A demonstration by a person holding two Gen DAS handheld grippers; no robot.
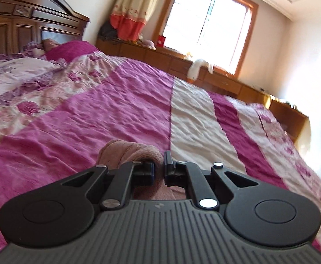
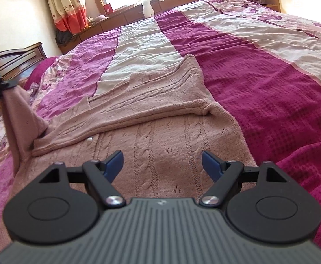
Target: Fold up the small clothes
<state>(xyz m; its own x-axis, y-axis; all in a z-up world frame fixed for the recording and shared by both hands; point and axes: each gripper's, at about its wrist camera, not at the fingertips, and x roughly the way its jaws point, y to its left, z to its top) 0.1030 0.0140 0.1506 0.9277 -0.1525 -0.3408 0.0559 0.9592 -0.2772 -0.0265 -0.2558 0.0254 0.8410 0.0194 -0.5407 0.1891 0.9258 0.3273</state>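
Dusty-pink cable-knit sweater [image 2: 160, 114] on a magenta, cream and floral-striped bedspread [image 2: 259, 70]; curtain [image 1: 136, 4] apparently cream-and-orange.

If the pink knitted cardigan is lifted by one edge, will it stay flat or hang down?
The pink knitted cardigan will probably hang limp: the part pinched by the left gripper already drapes downward. The chunky knit looks soft and grippy, so it should hardly slip. The right gripper is open above it.

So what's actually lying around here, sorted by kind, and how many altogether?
Pink cable-knit sweater, one corner pinched in the left gripper: 1
White plush toy draped on the wooden window ledge: 1
Striped magenta and cream bedspread: 1
Handheld grippers, counting the right gripper, jaws open over the sweater: 2
Total: 5
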